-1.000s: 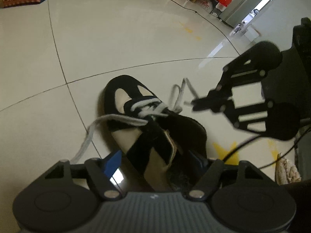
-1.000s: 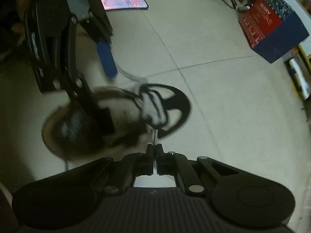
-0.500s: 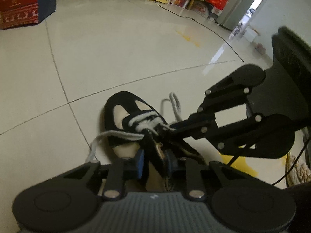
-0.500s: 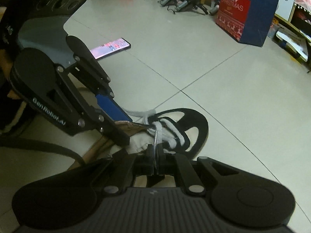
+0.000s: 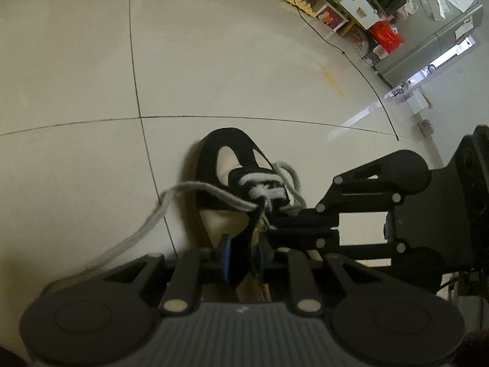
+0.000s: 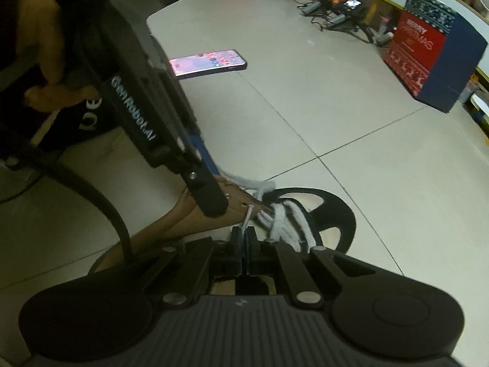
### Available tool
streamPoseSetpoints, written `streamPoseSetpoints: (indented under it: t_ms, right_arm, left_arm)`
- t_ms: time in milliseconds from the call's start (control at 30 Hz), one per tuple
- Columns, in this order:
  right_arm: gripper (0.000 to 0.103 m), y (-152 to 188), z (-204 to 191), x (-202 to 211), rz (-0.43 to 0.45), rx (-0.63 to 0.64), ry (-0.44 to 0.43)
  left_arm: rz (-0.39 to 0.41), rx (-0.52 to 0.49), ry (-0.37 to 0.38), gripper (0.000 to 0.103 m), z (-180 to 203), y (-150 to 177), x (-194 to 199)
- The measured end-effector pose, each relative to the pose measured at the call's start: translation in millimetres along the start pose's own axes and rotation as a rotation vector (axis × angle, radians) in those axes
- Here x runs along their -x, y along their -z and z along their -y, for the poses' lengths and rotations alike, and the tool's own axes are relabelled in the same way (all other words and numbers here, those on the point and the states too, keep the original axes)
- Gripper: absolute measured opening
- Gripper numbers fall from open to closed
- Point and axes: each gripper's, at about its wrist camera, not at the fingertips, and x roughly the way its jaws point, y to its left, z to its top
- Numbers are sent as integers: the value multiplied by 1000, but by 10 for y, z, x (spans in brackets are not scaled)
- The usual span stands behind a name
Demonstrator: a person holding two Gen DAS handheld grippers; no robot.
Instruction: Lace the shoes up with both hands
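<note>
The shoe (image 5: 232, 165) sits right under both grippers: left gripper (image 5: 241, 255) clamps its eyelet flap, right gripper (image 6: 243, 238) pinches the lace tip (image 6: 247, 215).

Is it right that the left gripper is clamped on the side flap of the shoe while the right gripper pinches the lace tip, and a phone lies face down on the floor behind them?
Not quite. The phone lies face up with its screen lit, as the right wrist view shows. The rest holds: the left gripper is clamped on the shoe flap, and the right gripper pinches the lace tip.
</note>
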Motion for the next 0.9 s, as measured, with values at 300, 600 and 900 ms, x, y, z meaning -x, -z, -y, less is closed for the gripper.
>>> streamPoseSetpoints:
  t_ms: [300, 600, 900]
  right_arm:
    - [3, -6, -8, 49, -4, 20, 7]
    - [3, -136, -68, -41, -76, 89, 28]
    - [3, -86, -56, 45, -39, 40, 54]
  left_arm:
    - [-1, -23, -3, 23, 4, -12, -41]
    - [12, -61, -38, 27, 68, -1, -43]
    - [6, -60, -41, 27, 74, -6, -38]
